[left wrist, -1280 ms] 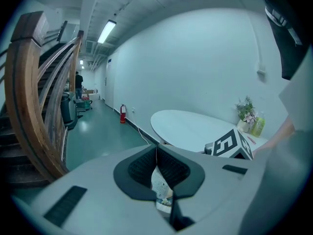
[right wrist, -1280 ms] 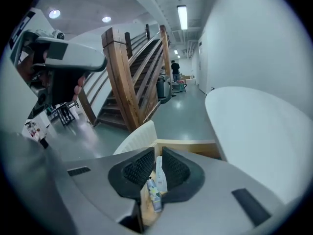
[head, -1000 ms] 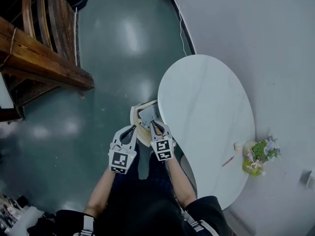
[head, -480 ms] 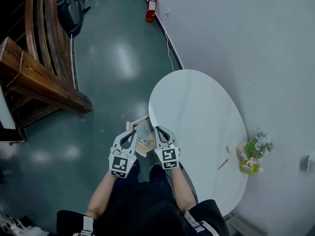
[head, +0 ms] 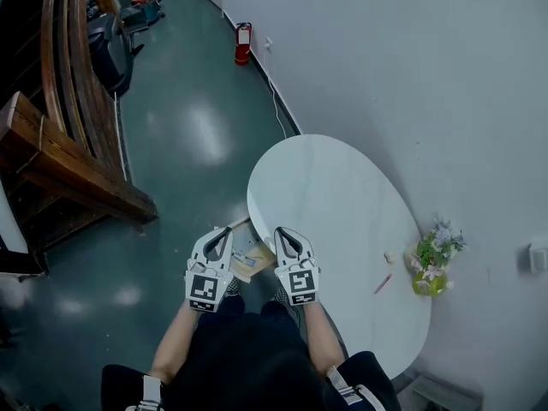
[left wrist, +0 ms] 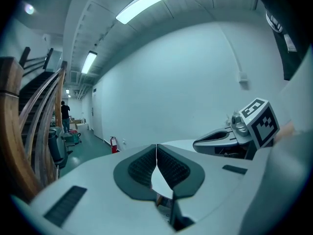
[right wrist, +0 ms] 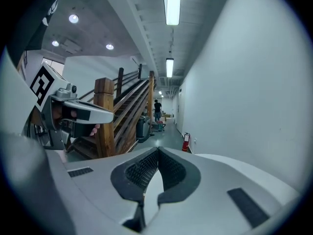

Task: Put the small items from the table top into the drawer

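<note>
Floor [head: 197, 118]: glossy teal, fills the left and centre of the head view.
Wall [head: 411, 75]: plain pale, runs down the right side.
Wooden staircase [head: 60, 161]: left edge of the frame, with curved handrails at upper left.
Table [head: 334, 204]: white oval top, centre right, set against the wall.
Left gripper [head: 226, 231]: lower centre, over the floor just left of the table; fingers pressed together, with nothing between them.
Right gripper [head: 278, 232]: beside the left one, at the table's lower-left edge; fingers likewise together and empty.
Drawer [head: 250, 259]: open, at the table's lower-left edge, seen between the two grippers; its contents are too small to name.
Flower pot [head: 431, 268]: on the table's right rim, by the wall.
Fire extinguisher [head: 243, 44]: red, top centre, at the wall's foot.
Pink pen [head: 383, 283]: on the table, just left of the pot.
Small cream item [head: 390, 257]: on the table, just above the pen.
</note>
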Tool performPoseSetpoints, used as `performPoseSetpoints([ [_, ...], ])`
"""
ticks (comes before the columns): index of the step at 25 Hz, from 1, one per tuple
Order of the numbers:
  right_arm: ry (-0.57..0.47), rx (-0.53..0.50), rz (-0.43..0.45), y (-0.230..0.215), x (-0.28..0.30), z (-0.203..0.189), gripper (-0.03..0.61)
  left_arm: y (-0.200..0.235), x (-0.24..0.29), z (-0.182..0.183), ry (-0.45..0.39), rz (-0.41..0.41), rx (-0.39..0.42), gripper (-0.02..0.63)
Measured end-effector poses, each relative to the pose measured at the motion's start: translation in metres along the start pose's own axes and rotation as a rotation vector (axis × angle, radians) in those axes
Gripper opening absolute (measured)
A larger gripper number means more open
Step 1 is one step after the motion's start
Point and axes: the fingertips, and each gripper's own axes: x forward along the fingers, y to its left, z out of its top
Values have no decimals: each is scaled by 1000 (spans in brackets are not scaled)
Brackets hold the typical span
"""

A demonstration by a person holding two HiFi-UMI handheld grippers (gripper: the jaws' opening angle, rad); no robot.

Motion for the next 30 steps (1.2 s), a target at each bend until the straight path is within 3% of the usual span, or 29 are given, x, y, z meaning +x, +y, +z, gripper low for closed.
performPoseSetpoints([
  [7,-43,19,-55,-7,-30,12,29,-11,-15,10,-14,-13,26,20],
  [30,-75,54,-109,-3,-64,12,29,-36,-25,20,-43,-73,37,20],
])
